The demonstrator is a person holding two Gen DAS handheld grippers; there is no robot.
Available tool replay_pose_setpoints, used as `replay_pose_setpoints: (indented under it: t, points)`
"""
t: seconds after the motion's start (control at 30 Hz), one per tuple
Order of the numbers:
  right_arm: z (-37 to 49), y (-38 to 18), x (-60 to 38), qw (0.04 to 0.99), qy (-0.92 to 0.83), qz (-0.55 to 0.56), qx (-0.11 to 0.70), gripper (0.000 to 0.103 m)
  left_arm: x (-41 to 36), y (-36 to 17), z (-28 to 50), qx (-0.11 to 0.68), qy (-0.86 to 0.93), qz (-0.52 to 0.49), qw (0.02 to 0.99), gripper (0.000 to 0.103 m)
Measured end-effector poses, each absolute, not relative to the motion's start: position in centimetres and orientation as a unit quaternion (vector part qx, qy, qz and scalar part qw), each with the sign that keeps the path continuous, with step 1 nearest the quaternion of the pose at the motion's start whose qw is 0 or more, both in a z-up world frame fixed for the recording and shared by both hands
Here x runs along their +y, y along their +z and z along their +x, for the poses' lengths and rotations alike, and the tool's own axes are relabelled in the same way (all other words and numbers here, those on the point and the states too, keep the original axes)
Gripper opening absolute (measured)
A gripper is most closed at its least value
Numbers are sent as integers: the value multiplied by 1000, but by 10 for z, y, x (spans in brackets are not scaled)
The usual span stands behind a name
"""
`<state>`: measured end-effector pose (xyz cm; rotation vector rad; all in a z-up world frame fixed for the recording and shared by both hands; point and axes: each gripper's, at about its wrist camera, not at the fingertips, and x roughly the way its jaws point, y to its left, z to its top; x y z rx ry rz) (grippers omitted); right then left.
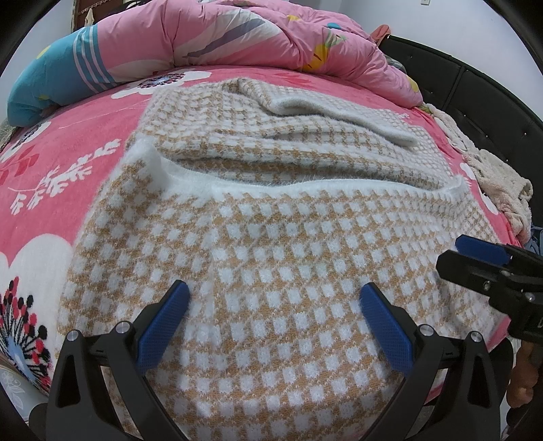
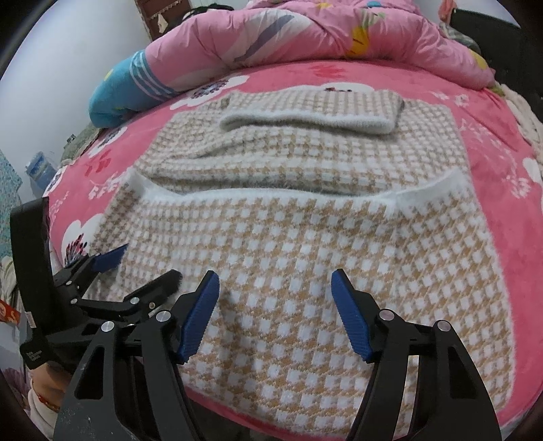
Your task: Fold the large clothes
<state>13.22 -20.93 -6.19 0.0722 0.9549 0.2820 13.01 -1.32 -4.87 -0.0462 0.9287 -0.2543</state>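
Observation:
A tan-and-white checked sweater (image 1: 271,230) (image 2: 305,230) lies flat on the pink bed. A fuzzy white band (image 1: 288,185) (image 2: 258,196) runs across its middle. A sleeve with a white cuff (image 1: 339,108) (image 2: 305,120) is folded over the far part. My left gripper (image 1: 276,295) hovers open over the near left of the sweater, nothing between its blue pads (image 1: 163,332). It also shows in the right wrist view as the left gripper (image 2: 142,268). My right gripper (image 2: 275,274) (image 1: 458,254) stands open just beside it over the near right, its pads (image 2: 200,315) apart and clear of the fabric.
A pink flowered sheet (image 1: 68,176) (image 2: 492,142) covers the bed. A rumpled pink and blue quilt (image 1: 220,34) (image 2: 288,30) is piled along the far side. A cream cloth (image 1: 492,176) lies at the right edge by a black headboard (image 1: 475,84). A person's hand (image 2: 44,390) holds the left gripper.

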Motion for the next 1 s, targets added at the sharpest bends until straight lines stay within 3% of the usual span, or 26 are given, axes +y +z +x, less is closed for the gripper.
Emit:
replay_pose_setpoints:
  t: [0.5, 0.77, 1.0]
  points:
    - [132, -70, -210, 873, 136, 32, 468, 64, -13, -49, 130, 446, -123, -20, 886, 99]
    - [132, -74, -211, 866, 140, 35, 478, 73, -13, -48, 130, 447, -124, -22, 886, 99]
    - [132, -75, -211, 864, 142, 36, 481, 74, -14, -48, 131, 447, -123, -23, 886, 99]
